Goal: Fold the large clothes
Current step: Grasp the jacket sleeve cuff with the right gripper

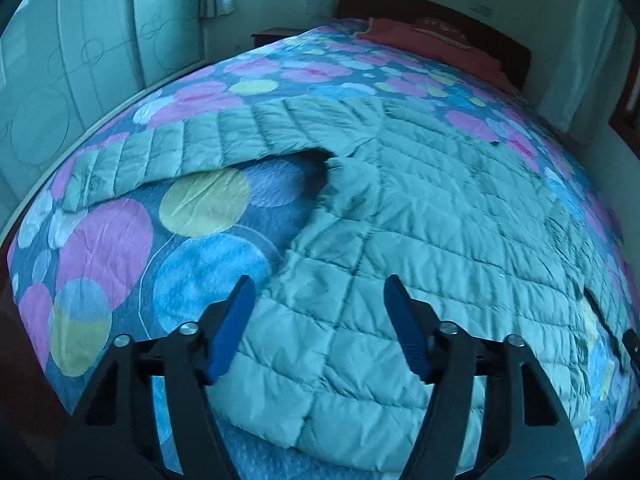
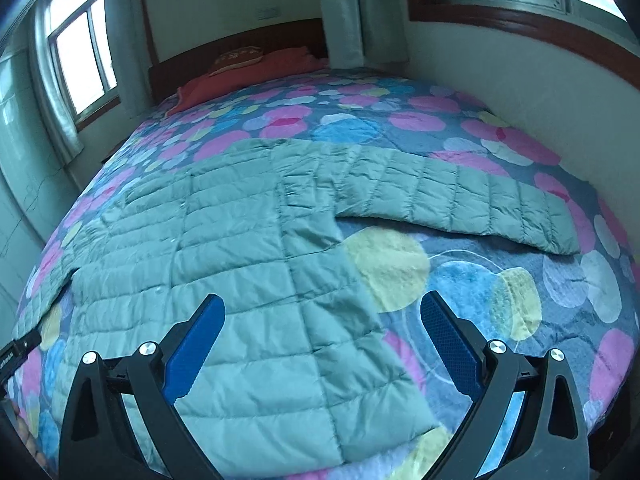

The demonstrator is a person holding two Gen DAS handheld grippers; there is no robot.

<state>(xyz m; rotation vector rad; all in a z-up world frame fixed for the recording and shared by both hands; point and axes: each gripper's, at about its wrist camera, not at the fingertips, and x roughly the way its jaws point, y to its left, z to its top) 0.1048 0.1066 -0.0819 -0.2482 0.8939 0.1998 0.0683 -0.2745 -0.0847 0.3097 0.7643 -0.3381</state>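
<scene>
Both tongs hang over the hem with nothing between their blue pads: left gripper (image 1: 320,304) partly spread, right gripper (image 2: 322,320) spread wider. Between them a pale green quilted puffer jacket (image 1: 420,208) lies flat on the circle-patterned bedspread (image 1: 104,240), sleeves out sideways. It looks light, soft and slippery; the hem corners seem the best hold.

Home bedroom: big bed (image 2: 460,152) with spotted quilt, wooden headboard (image 2: 240,44), red pillows (image 2: 240,74), curtains (image 2: 352,12) at windows (image 2: 80,60), nightstand (image 1: 276,35), sliding wardrobe doors (image 1: 80,60) alongside.
</scene>
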